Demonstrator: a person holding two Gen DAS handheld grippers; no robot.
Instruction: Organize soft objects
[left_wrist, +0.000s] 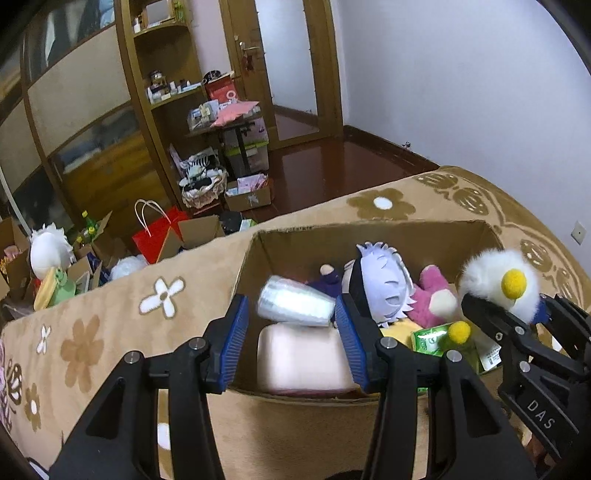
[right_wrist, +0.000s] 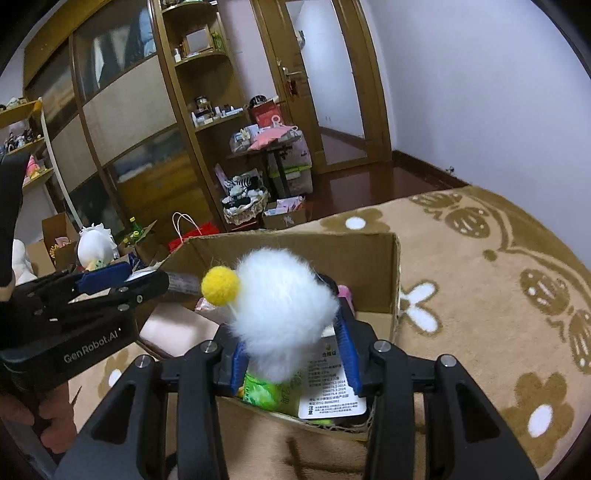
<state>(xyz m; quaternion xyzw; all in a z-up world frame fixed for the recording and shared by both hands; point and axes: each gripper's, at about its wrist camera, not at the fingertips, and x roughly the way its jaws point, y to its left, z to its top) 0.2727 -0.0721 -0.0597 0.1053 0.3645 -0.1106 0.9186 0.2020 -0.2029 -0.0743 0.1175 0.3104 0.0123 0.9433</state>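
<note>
Your cardboard box (left_wrist: 369, 236) sits open on the flowered blanket (left_wrist: 110, 332), already holding a pink cushion (left_wrist: 303, 358), a lilac-haired plush (left_wrist: 384, 284) and a translucent roll (left_wrist: 295, 306), blurred. Your left gripper (left_wrist: 291, 332) hangs spread above them, gripping nothing. Your right gripper (right_wrist: 291, 343) clasps the white fluffy toy (right_wrist: 284, 314) with yellow pompoms over the box's near right corner, seemingly ready to drop it in.

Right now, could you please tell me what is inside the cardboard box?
The cardboard box holds a clear plastic roll, a pink cushion, a lavender-haired plush, a pink plush and a green packet. Whatever lies beneath them is covered.
</note>
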